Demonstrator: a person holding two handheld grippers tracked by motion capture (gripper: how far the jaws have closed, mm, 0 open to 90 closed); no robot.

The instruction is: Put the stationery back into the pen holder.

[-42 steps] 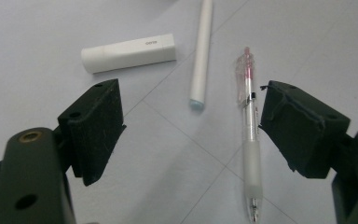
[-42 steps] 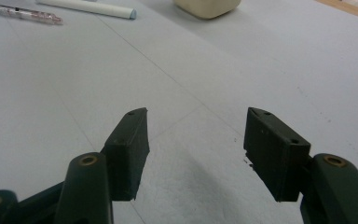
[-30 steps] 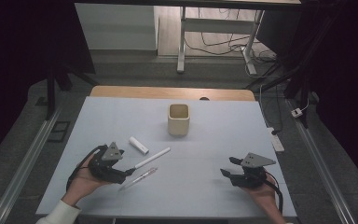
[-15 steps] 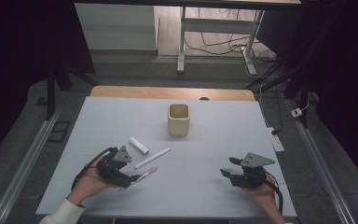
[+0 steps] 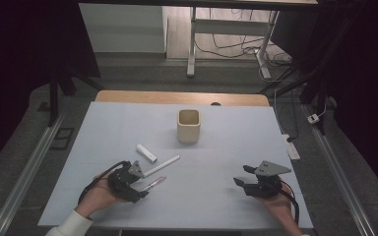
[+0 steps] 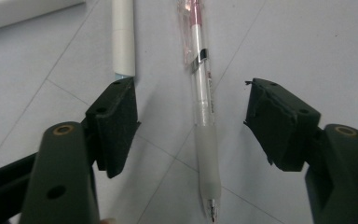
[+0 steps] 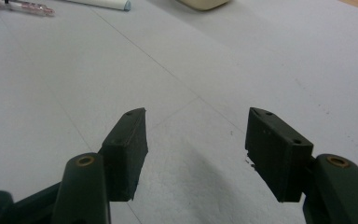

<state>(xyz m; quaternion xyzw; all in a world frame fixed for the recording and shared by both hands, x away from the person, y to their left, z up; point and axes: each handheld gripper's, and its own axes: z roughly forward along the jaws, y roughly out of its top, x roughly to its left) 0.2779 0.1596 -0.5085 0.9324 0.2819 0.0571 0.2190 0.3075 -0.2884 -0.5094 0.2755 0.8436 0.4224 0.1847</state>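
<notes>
— Status of the left gripper?

— Released, not yet clamping. Jaws just been closing, now straddling the clear plastic pen with the pink ink tube and frosted rubber grip. Pen flat on the pale grey-blue table top, running lengthwise between the two pads, nib end towards the gripper body. Bare gap on either side; slightly nearer the left pad.

— So, step in hand?

— Looks like the pick-up of that pen: approach done, squeeze under way, no contact so far.

— Anything close by to worry about?

— Long white cylindrical marker just past the tip of the left pad, nearly parallel to the pen. Could get nudged if the pad slides forward. Farther ahead and off to one side, a short white cylinder; well beyond those, the cream square cup, upright and open.

— And the right gripper?

— Also released, nothing between the pads, low over bare table well apart from the pen.

— Next move?

— Probably finishing the squeeze on the rubber grip section, keeping the pads level so the pen does not roll out, then lifting straight up.
</notes>
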